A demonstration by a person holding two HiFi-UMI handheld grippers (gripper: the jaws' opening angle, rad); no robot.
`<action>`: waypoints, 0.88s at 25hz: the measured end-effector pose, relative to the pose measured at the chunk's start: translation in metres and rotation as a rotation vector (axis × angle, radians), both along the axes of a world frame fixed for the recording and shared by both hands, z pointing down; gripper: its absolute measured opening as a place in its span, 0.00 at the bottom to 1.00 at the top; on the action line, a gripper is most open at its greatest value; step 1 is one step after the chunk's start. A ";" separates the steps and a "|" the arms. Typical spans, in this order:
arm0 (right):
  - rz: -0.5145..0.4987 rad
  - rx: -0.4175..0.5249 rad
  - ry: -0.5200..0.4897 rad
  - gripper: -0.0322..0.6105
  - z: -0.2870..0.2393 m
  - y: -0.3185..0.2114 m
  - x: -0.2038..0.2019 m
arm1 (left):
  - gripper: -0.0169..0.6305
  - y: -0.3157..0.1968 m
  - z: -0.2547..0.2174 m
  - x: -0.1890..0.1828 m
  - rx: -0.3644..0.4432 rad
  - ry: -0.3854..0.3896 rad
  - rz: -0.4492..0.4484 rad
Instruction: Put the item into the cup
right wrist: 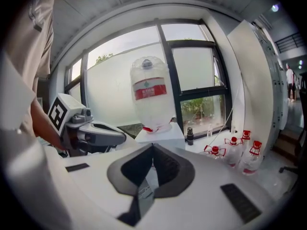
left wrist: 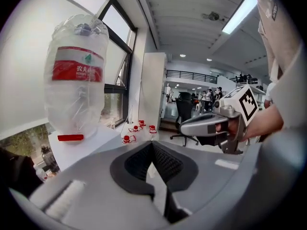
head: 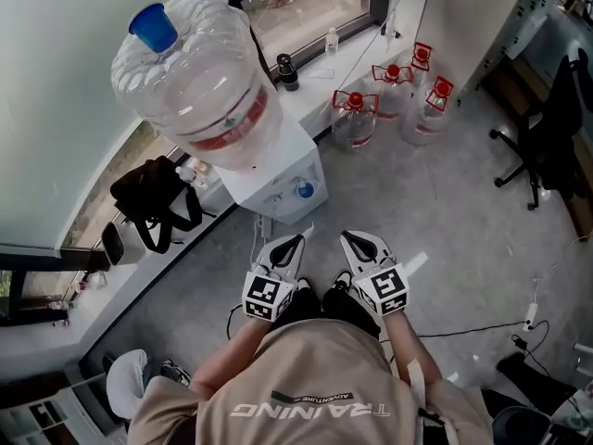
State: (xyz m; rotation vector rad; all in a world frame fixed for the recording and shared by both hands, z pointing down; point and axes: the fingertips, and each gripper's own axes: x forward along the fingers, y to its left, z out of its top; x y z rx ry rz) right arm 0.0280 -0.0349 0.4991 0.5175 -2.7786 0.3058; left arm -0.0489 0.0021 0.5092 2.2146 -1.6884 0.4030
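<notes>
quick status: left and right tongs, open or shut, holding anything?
Left tongs: shut, tips together, nothing between them.
Right tongs: shut, tips together, nothing between them.

A person holds the left tool (head: 295, 242) and right tool (head: 350, 239) side by side, pointing forward, jaws closed and empty.

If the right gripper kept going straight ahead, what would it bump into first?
Probably the white water dispenser, under its big bottle. It sits dead ahead of the right gripper, though depth is unclear.
</notes>
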 end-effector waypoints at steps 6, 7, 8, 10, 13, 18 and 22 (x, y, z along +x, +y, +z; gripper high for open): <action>0.025 -0.064 0.006 0.07 0.020 -0.017 -0.015 | 0.04 -0.025 0.016 -0.010 -0.015 -0.005 0.040; 0.033 -0.070 0.012 0.07 0.022 -0.019 -0.019 | 0.04 -0.029 0.019 -0.014 -0.017 0.002 0.046; 0.044 -0.073 0.020 0.07 0.023 -0.021 -0.022 | 0.04 -0.032 0.023 -0.017 -0.020 0.010 0.050; 0.069 -0.066 0.039 0.07 0.026 -0.025 -0.027 | 0.04 -0.037 0.029 -0.024 -0.022 0.022 0.055; 0.107 -0.026 0.077 0.07 0.034 -0.034 -0.033 | 0.04 -0.045 0.039 -0.038 -0.014 0.035 0.048; 0.163 0.000 0.109 0.07 0.060 -0.049 -0.044 | 0.04 -0.059 0.068 -0.061 -0.035 0.046 0.050; 0.195 -0.050 0.144 0.07 0.097 -0.053 -0.037 | 0.04 -0.068 0.082 -0.062 -0.069 0.037 0.060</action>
